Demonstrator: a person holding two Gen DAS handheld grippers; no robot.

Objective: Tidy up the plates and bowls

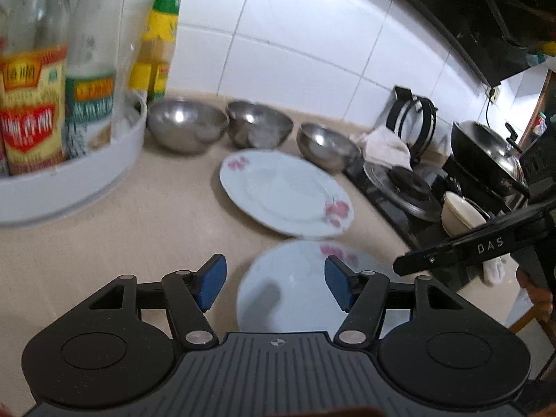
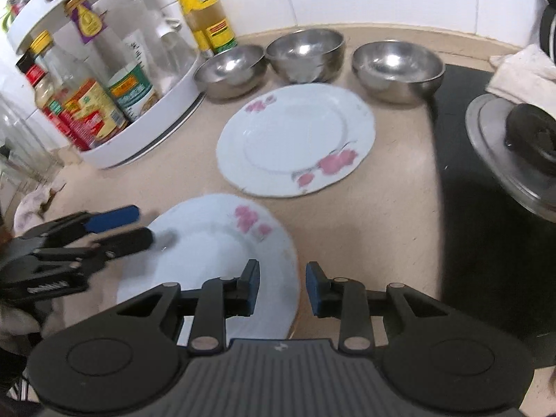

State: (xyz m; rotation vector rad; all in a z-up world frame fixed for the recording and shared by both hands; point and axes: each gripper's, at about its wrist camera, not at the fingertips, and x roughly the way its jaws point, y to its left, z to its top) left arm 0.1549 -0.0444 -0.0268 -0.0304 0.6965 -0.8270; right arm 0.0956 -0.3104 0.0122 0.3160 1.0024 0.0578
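Listing the risks, item by item.

Near plate: white, pink flowers, lying on the surface close to its front edge, apart from the far plate. Its right rim sits in the gap of the right gripper, whose fingers are narrowly parted and straddle the rim; blur hides whether the pads press on it. Risk: a thin glazed rim could slip out of a shallow pinch, and the plate would drop back or skid off the front edge.

Left gripper: fingers spread, nothing between them, hanging over the plate's left side. Risk: one finger could knock the rim and push the plate against the other gripper.

Far plate: flat, just in front of the three steel bowls. Risk: stacking the near plate onto it off-centre would leave a rocking pair; a hard set-down could chip either one.

Bowls: in a row by the wall, one touching the bottle rack. Risk: a wide swing could clip them or the bottles.

Stove: dark, right of the plates, bearing a pot lid. Risk: a carried plate drifting right could strike it.
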